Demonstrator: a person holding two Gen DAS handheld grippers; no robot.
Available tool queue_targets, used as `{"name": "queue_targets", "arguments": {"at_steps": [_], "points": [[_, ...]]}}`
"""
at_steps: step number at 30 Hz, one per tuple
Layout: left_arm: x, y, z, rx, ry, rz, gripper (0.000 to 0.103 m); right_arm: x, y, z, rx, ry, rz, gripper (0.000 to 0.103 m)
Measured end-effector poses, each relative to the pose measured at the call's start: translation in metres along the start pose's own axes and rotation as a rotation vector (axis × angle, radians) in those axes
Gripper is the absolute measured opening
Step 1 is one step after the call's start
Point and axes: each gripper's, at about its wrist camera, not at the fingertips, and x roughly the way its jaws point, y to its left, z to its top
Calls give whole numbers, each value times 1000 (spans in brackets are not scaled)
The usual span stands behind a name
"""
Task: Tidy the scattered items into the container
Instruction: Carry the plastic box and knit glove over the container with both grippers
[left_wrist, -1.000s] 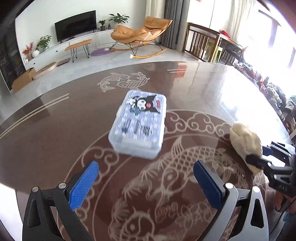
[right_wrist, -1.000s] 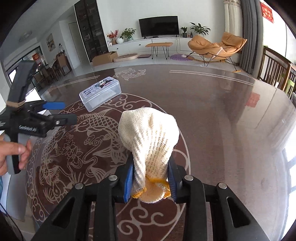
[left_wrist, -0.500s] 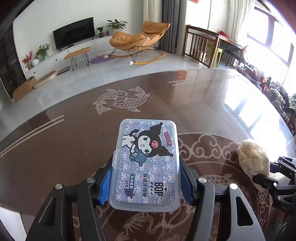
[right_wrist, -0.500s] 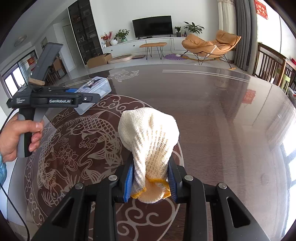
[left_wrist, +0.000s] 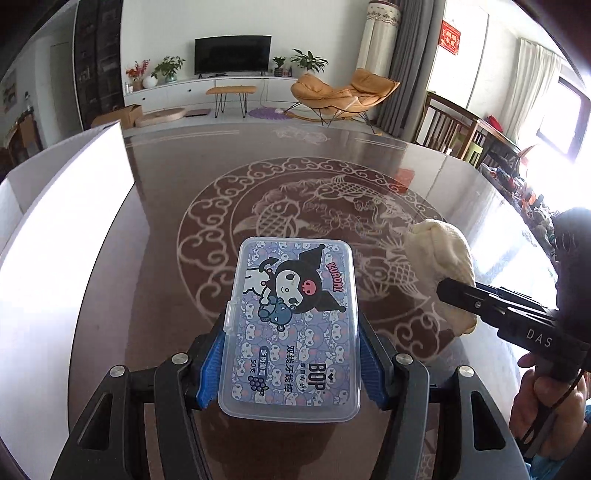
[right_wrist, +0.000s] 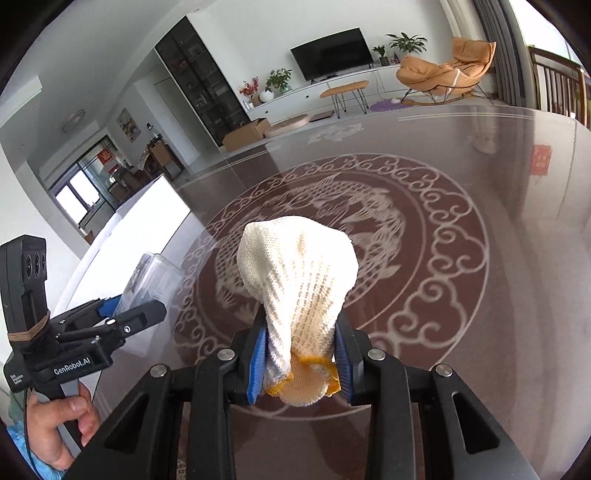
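Left hand-held gripper (left_wrist: 291, 365) clamps "KUROMI BOP" box (left_wrist: 293, 325); right hand-held gripper (right_wrist: 301, 365) grips knit glove (right_wrist: 299, 280).

Both claws are chunky black plastic with blue ribbed pads (left_wrist: 210, 354) and silver screws (right_wrist: 226, 355), sleeve (right_wrist: 20, 437) looks light blue, I think.

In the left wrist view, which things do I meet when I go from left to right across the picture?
White container wall → clear plastic box with the cartoon label, held in the left gripper → cream knitted glove → right gripper holding it → person's hand.
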Motion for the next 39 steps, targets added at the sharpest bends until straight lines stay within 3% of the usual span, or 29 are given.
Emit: {"name": "queue_targets", "arguments": {"at_steps": [6, 12, 16, 18, 21, 25, 29, 32, 33, 34, 36, 39], "points": [[-32, 19, -35, -76, -16, -17, 61, 17, 70, -20, -163, 51, 23, 32], [-91, 59, -21, -138, -99, -32, 61, 24, 124, -11, -261, 64, 72, 32], [-148, 118, -11, -188, -178, 81, 61, 14, 186, 14, -363, 28, 158, 32], [-167, 155, -8, -217, -186, 177, 61, 15, 225, 30, -404, 28, 222, 32], [-186, 218, -15, -296, -163, 296, 61, 22, 287, 45, -452, 47, 321, 32], [-193, 287, -32, -391, -101, 419, 61, 45, 362, 33, -516, 149, 428, 32], [-183, 338, -56, -484, -6, 466, 61, 91, 414, -4, -623, 302, 415, 32], [-175, 353, -69, -552, 47, 447, 62, 120, 430, -31, -694, 392, 373, 36], [-172, 356, -72, -570, 60, 438, 67, 126, 433, -38, -719, 408, 353, 36], [-171, 354, -74, -583, 66, 438, 85, 129, 434, -43, -746, 418, 328, 38], [-169, 347, -76, -591, 64, 455, 103, 133, 433, -50, -786, 418, 302, 52], [-169, 329, -72, -588, 57, 483, 103, 136, 427, -44, -797, 425, 293, 57]]}}
